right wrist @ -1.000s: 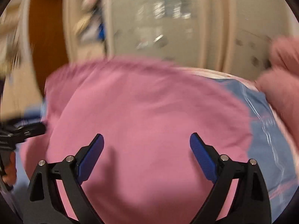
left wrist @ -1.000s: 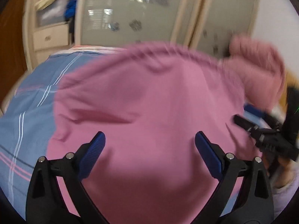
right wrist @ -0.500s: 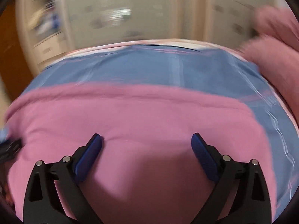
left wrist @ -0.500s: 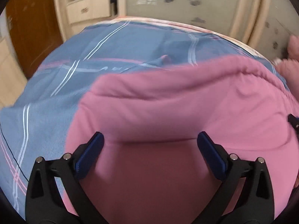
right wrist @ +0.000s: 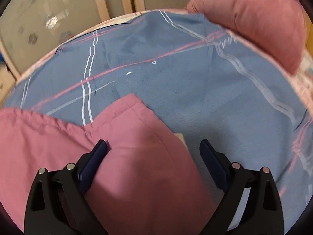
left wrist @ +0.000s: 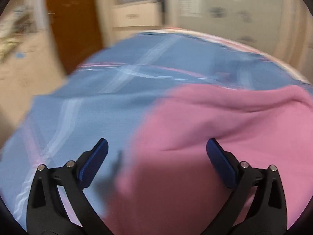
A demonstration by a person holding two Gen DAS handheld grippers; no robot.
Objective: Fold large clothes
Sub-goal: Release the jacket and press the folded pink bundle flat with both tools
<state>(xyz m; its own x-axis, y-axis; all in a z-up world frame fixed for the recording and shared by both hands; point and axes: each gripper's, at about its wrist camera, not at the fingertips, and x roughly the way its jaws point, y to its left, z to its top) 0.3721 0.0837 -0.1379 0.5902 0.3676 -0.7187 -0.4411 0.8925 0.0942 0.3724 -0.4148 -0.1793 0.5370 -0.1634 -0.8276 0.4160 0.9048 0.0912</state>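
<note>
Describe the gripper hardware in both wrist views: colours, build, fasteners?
Both match. The left gripper and the right gripper each have two black, plastic-looking arms with triangular cut-outs and two silver round fasteners per arm. The jaws carry dark blue ribbed rectangular pads. No cables, markings or sleeves visible.

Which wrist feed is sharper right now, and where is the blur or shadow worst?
Right wrist view is sharper: the bedsheet stripes read cleanly, with only the edges smeared. Left wrist view is motion-blurred throughout, worst on the cabinet and door. In both, a dark shadow falls on the pink garment near the hand-held gripper fingers.
</note>
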